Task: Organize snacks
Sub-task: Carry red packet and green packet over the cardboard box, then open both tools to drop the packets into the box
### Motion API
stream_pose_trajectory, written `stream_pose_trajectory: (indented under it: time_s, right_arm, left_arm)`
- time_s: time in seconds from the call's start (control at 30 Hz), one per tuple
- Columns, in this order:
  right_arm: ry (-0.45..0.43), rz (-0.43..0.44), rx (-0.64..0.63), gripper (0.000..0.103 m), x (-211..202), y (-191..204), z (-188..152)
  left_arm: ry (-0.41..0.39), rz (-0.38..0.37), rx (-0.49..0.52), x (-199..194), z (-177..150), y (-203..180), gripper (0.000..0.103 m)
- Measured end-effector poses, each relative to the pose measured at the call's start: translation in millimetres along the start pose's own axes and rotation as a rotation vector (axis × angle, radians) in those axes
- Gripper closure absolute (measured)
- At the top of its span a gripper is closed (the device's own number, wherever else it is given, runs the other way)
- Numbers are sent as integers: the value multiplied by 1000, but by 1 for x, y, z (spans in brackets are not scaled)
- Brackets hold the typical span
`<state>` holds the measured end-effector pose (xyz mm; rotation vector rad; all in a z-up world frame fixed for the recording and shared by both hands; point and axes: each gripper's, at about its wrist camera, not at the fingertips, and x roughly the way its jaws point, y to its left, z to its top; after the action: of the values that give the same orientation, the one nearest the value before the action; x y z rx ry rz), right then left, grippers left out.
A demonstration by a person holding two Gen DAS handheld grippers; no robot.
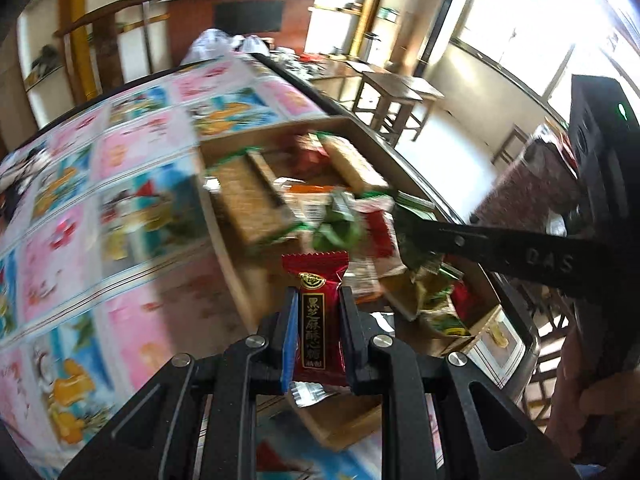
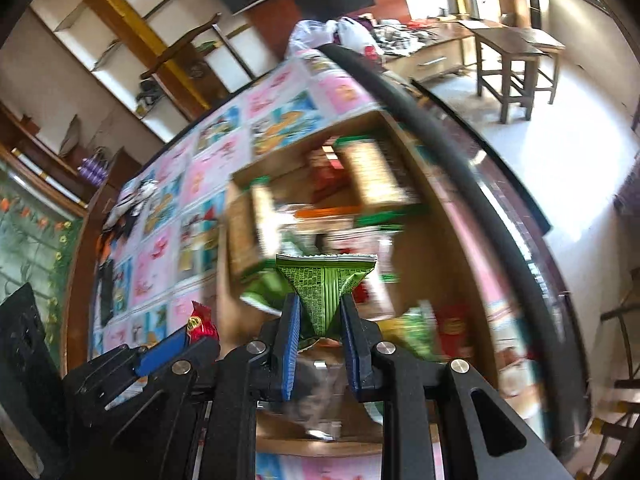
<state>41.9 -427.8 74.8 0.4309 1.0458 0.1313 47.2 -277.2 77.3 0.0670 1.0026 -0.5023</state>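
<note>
Snacks (image 1: 304,208) lie mixed in a shallow cardboard box (image 1: 224,216) on the counter (image 1: 80,208), which has a colourful printed cloth. Above the box, the left hand-held gripper (image 1: 319,320) is clamped on a red candy (image 1: 316,304), and the right hand-held gripper (image 2: 320,312) on a green packet (image 2: 326,280).

Left hand-held gripper (image 1: 319,304): black frame, blue pads, silver screws.

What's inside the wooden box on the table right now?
The wooden box holds green-edged cracker packs lying over smaller red and green snack packets. Blur and the packs on top hide whatever lies beneath.
</note>
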Motion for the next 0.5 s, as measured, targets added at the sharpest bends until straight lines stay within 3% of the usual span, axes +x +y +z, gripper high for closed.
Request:
stream_pose_trajectory:
  time_s: [0.2,0.5]
  right_arm:
    - [20,-30,15,82,10,-31,3]
    - [46,-55,-21,82,30,-39,11]
  left_arm:
    - [33,36,66,30,-1,-22,85]
    - [60,76,79,53,-2,-23,84]
